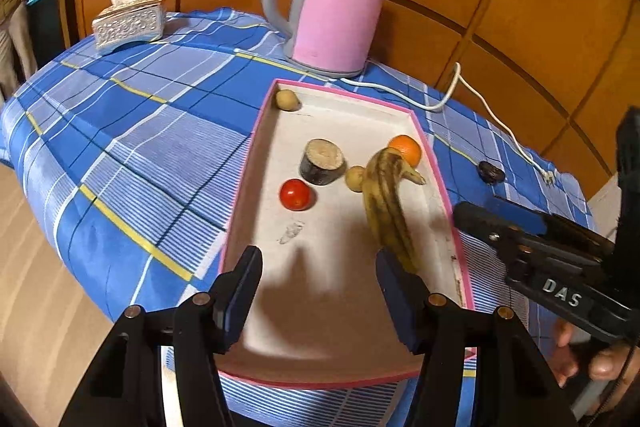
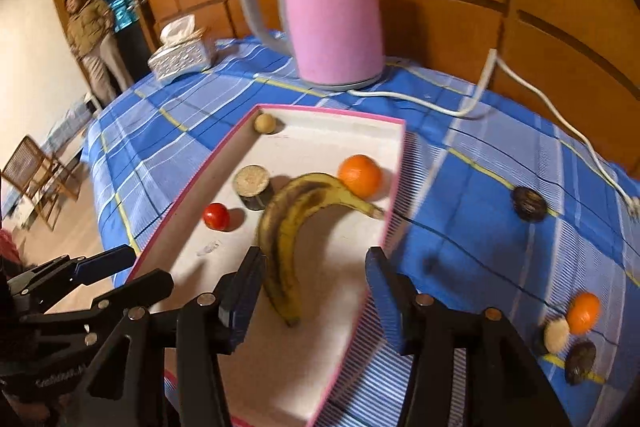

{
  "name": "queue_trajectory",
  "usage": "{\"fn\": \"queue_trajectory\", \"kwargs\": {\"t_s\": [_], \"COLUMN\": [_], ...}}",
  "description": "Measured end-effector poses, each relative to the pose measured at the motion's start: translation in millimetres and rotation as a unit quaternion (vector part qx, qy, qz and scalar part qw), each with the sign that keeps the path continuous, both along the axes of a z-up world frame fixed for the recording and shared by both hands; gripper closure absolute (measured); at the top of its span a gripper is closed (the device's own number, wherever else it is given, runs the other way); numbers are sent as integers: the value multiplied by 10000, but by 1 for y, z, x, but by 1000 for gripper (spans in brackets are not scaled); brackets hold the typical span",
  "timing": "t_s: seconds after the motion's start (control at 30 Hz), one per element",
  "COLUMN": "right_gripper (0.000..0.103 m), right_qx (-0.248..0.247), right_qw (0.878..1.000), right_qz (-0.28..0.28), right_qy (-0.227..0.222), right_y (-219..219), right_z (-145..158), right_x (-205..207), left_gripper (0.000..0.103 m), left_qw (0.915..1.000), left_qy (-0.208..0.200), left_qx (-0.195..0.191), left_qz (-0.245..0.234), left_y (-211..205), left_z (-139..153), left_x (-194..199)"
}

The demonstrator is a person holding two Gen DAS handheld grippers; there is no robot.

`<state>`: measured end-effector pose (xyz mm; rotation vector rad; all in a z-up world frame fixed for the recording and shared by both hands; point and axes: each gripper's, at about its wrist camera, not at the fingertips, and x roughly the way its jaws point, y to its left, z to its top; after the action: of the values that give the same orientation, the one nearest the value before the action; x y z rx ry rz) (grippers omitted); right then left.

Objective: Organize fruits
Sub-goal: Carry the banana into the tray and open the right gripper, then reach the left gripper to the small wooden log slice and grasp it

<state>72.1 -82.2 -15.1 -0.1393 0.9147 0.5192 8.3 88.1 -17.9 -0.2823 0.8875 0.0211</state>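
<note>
A pink-rimmed white tray lies on the blue checked cloth. It holds a spotted banana, an orange, a tomato, a cut brown cylinder and a small yellowish fruit. My left gripper is open over the tray's near end, with nothing between its fingers. My right gripper is open; the banana's lower end rests on the tray floor between its fingers, close to the left one.
On the cloth right of the tray lie a dark fruit, a second orange, a pale cut piece and another dark fruit. Behind stand a pink kettle with a white cord and a tissue box. A person stands at the doorway.
</note>
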Motion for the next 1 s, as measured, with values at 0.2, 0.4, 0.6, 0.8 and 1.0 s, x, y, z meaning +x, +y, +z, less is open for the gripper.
{"fn": "queue_trajectory", "kwargs": {"t_s": [0.2, 0.4, 0.6, 0.8, 1.0], "right_gripper": [50, 50, 50, 50, 50], "right_qx": [109, -21, -181, -190, -209], "right_qw": [9981, 9923, 9821, 9617, 9445], "right_qz": [-599, -1201, -1855, -2733, -3278], "right_qy": [-109, -306, -267, -97, 1], "right_y": [-41, -86, -140, -201, -240], "right_z": [5, 10, 4, -4, -9], "right_x": [-12, -28, -46, -59, -70], "left_gripper": [43, 43, 43, 43, 43], "left_qw": [9995, 9976, 9940, 9886, 9792], "left_qy": [-47, -116, -116, -115, -44], "left_qx": [77, 110, 125, 214, 313], "left_qz": [-300, -680, -1076, -1483, -2003], "left_y": [-20, -43, -66, -93, -125], "left_z": [4, 8, 9, 10, 10], "left_x": [3, 7, 14, 22, 31]}}
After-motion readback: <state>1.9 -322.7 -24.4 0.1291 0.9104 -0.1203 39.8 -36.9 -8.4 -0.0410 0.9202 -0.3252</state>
